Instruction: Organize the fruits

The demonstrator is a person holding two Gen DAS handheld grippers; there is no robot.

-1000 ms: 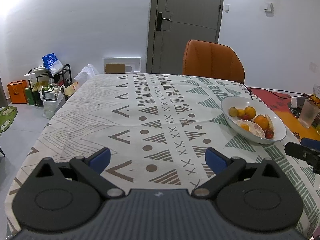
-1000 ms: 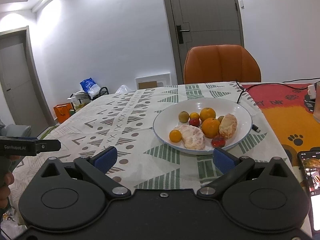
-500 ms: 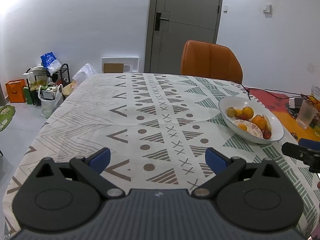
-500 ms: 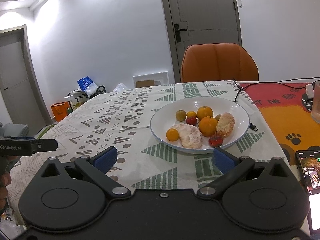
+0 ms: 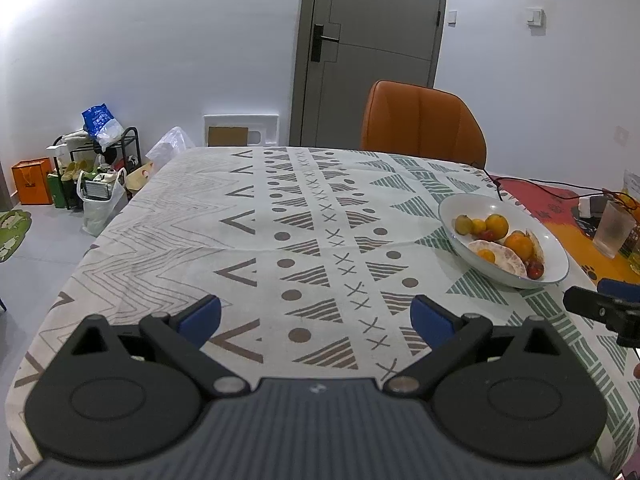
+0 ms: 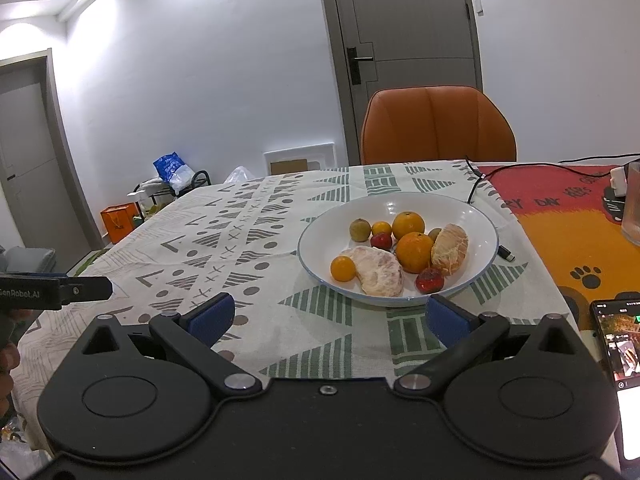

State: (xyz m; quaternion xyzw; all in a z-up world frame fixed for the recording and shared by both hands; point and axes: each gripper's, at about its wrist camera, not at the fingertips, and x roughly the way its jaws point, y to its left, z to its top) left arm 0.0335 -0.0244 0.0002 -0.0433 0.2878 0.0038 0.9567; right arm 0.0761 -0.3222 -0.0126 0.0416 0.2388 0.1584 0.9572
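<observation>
- Your left gripper (image 5: 316, 316) hangs over bare patterned tablecloth (image 5: 280, 248), blue pads spread wide, nothing between them.
- Your right gripper (image 6: 328, 316) is likewise spread wide and empty, low over the cloth, pads just short of the near rim of the white bowl (image 6: 476, 220).
- Bowl sits dead ahead of your right gripper; from your left one it lies well off to the right and farther out (image 5: 554, 244).
- Orange chair (image 6: 438, 124) stands beyond the table's far edge, past the bowl.
- In the bowl, nearest your right pads: a peeled pale citrus (image 6: 378, 271), with a peeled orange one (image 6: 450, 249) to its right.
- Two whole oranges (image 6: 414, 251) behind those, one farther back.
- Small fruit: a yellow-orange one (image 6: 343, 268) at left, a red one (image 6: 429, 280) at the near right, a greenish one (image 6: 359, 229) at the back.
</observation>
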